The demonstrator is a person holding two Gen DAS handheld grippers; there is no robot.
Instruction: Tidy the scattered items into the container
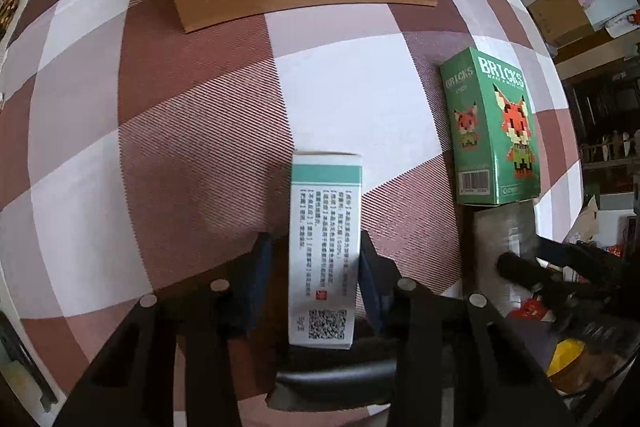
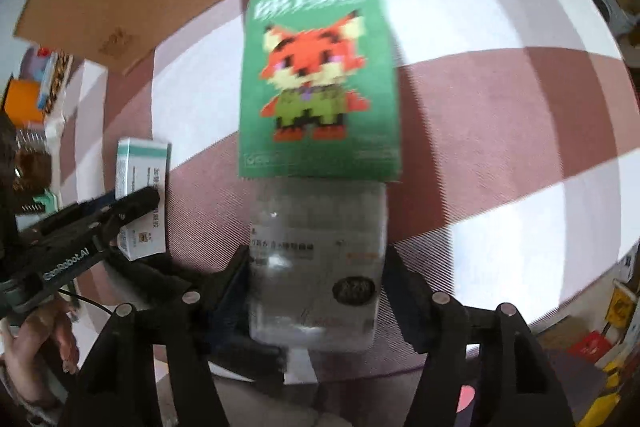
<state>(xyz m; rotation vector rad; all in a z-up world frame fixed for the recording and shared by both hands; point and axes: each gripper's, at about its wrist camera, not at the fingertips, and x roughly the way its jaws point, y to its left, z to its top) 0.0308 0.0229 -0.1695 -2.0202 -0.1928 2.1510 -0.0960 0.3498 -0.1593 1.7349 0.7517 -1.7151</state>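
Left gripper (image 1: 316, 259) jaws pinching white box (image 1: 322, 247), checked cloth (image 1: 180, 131) apparently open beyond

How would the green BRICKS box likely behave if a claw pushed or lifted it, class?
The green BRICKS box is printed cardboard, so probably stiff but crushable. Lying flat on the checked tablecloth, it should slide, not roll. Possibly light for its size.

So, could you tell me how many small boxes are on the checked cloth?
3: a white-and-teal box between the left gripper's fingers, a green BRICKS box mid-cloth, a silvery box between the right gripper's fingers. Others may be hidden.
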